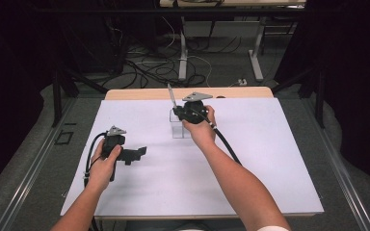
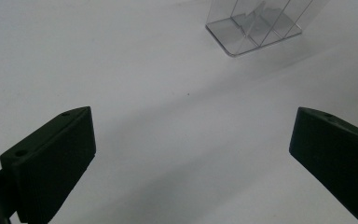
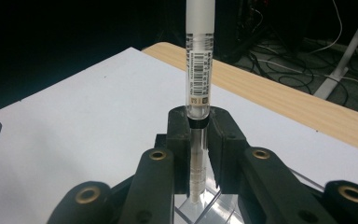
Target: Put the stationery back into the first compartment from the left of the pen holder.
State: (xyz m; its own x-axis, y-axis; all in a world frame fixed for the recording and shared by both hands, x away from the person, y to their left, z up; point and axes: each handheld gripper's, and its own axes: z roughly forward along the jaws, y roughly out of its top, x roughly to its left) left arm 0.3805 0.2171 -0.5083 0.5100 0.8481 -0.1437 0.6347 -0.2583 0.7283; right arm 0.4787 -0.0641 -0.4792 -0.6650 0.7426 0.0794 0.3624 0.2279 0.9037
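Note:
A white pen (image 3: 198,70) with a barcode label stands upright between the jaws of my right gripper (image 3: 198,140), which is shut on it. Its lower end dips into a clear plastic holder (image 3: 200,210) below the jaws. In the high view the right gripper (image 1: 177,109) sits at the table's far middle, the pen (image 1: 171,95) sticking up above the clear holder (image 1: 178,129). My left gripper (image 1: 139,153) rests low over the white mat at the left, jaws wide apart, nothing between them. The left gripper view has the clear holder (image 2: 254,28) ahead at the top.
A white mat (image 1: 270,159) covers the table, with a wooden strip (image 1: 139,94) along the far edge. Beyond it are table legs and cables (image 1: 164,67) on the floor. Dark curtains close both sides.

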